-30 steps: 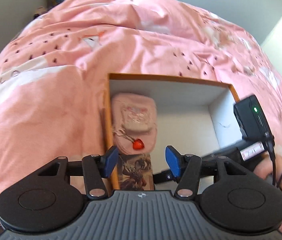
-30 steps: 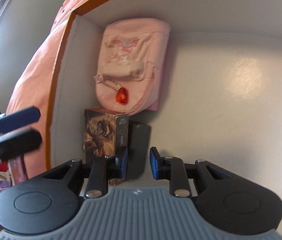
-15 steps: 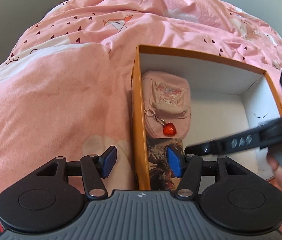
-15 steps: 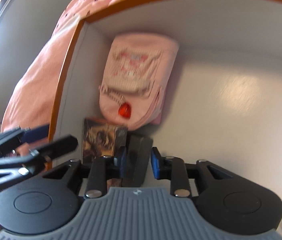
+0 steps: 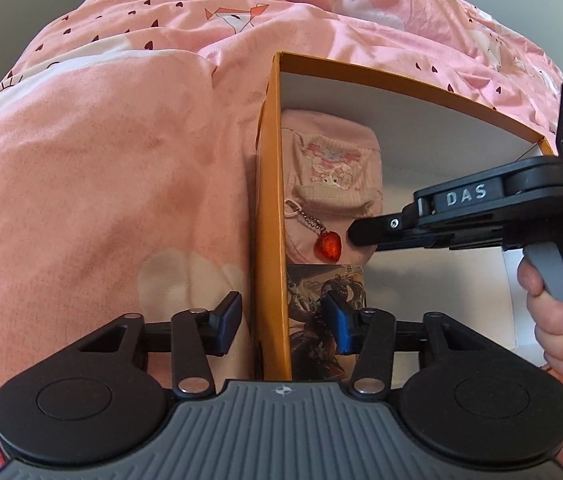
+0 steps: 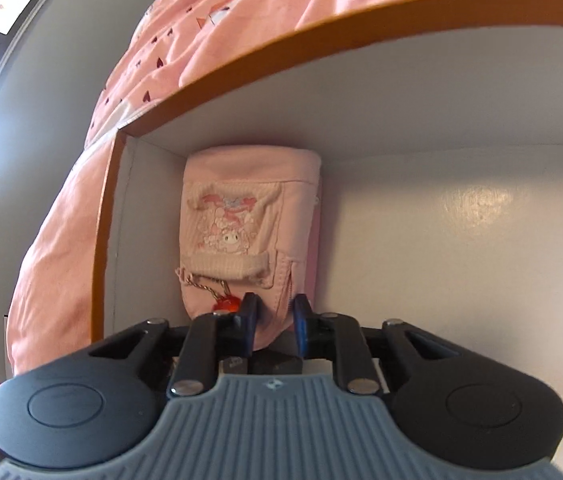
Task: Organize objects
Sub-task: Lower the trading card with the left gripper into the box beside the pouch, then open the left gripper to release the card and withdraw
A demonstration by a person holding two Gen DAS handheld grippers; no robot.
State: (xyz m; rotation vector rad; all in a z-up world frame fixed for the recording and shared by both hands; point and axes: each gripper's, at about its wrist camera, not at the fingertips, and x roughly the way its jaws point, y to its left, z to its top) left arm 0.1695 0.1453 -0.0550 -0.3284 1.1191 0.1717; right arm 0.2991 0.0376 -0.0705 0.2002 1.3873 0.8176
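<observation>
The pink pouch (image 6: 241,240) lies inside the orange box (image 5: 269,216), pushed up against the box's wall at nine o'clock. The box sits on a pink bed cover (image 5: 101,184). The pouch looks soft and squishy, made of cloth, so it is probably light and will bend when squeezed. It should not break. A little chain with a red heart charm (image 5: 327,245) hangs from it; that part is small and would likely slip, so it is not a good place to hold. The thick bottom end of the pouch, at six o'clock, looks like the best spot to pinch.

A picture card box (image 5: 321,312) lies just below the pouch, at six o'clock from it. It looks stiff and flat.

The right gripper (image 6: 274,322) is inside the box. Its two blue tips are a little apart, with the bottom end of the pouch between them. I cannot tell if they are squeezing it yet.

The left gripper (image 5: 281,322) is wide apart and holds nothing. The box's side wall stands between its two tips, not pinched.
</observation>
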